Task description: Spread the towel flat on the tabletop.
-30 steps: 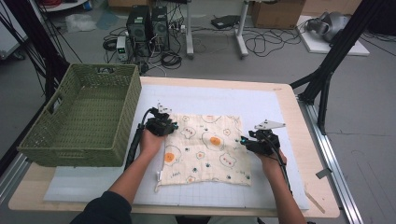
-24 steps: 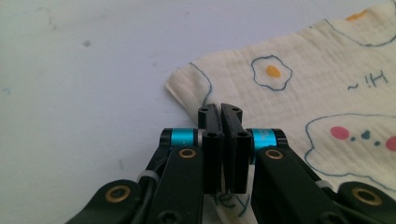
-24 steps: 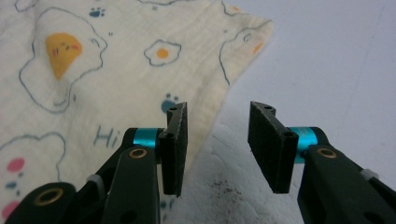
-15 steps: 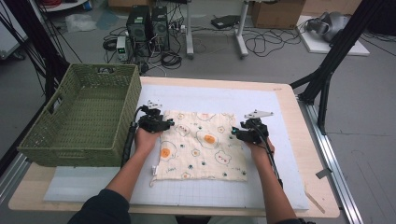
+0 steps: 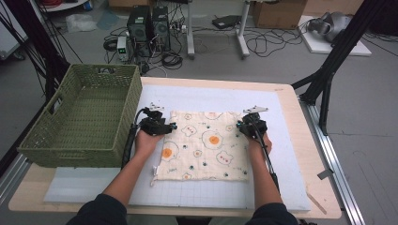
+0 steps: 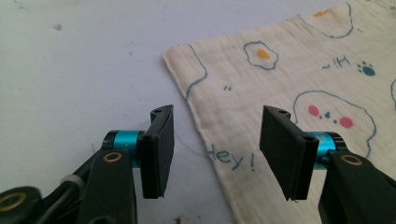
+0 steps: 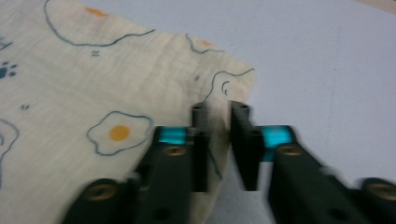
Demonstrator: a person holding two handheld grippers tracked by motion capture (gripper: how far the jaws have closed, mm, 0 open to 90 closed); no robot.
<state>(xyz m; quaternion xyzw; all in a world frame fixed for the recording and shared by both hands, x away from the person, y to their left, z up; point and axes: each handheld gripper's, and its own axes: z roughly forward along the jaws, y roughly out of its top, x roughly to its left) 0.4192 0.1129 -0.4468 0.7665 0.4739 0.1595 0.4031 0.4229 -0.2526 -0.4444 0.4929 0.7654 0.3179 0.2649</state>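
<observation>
Workshop floor with cables behind; wooden table (image 5: 300, 98) bearing a white mat (image 5: 281, 154). At frame centre we list one cream printed cloth (image 5: 204, 147), flat. Left gripper (image 6: 215, 149), at its left edge: jaws apart, having just been opening, the hem lying between them. Right gripper (image 7: 219, 140), at its right edge: jaws narrowed, just closing, hem between; grip uncertain. Green basket (image 5: 82, 117), upper left.

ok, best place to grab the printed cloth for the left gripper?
The far left corner of the printed cloth. It lies flat on the white mat, so only the hem offers anything to pinch. Come in from the mat side, low, with the left gripper straddling the left edge, one finger off the cloth.
</observation>
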